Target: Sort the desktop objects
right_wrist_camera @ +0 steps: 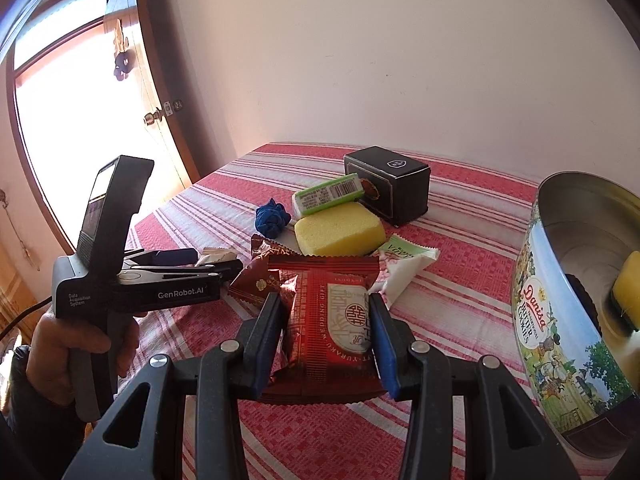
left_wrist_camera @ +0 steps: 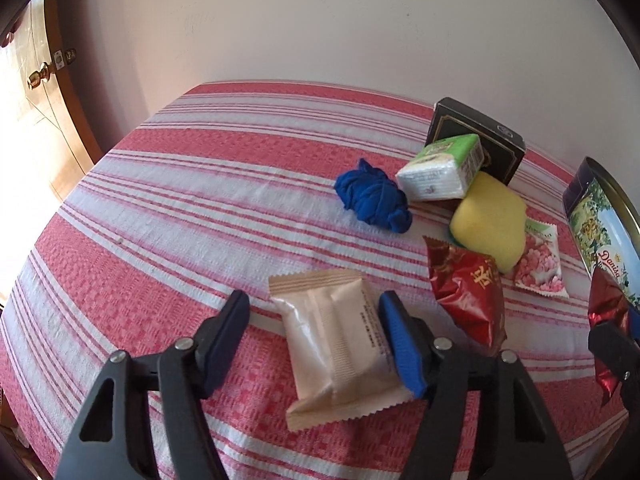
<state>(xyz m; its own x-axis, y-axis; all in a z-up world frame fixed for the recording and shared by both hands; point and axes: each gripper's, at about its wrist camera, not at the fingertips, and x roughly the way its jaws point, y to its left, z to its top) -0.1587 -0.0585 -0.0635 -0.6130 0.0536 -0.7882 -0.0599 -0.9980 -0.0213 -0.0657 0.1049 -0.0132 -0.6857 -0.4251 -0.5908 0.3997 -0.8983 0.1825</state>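
Note:
My left gripper is open around a beige snack packet lying on the striped cloth; its right pad touches the packet, the left pad stands apart. My right gripper is shut on a red wedding-gift snack packet, held above the cloth left of the Danisa cookie tin. The tin holds a yellow sponge. Another red packet, a yellow sponge, a pink-and-green sachet, a green tissue pack, a blue cloth ball and a black box lie further back.
The table with red-and-white striped cloth stands against a white wall. A wooden door with a brass knob is to the left. The left gripper's body and the hand holding it show in the right wrist view.

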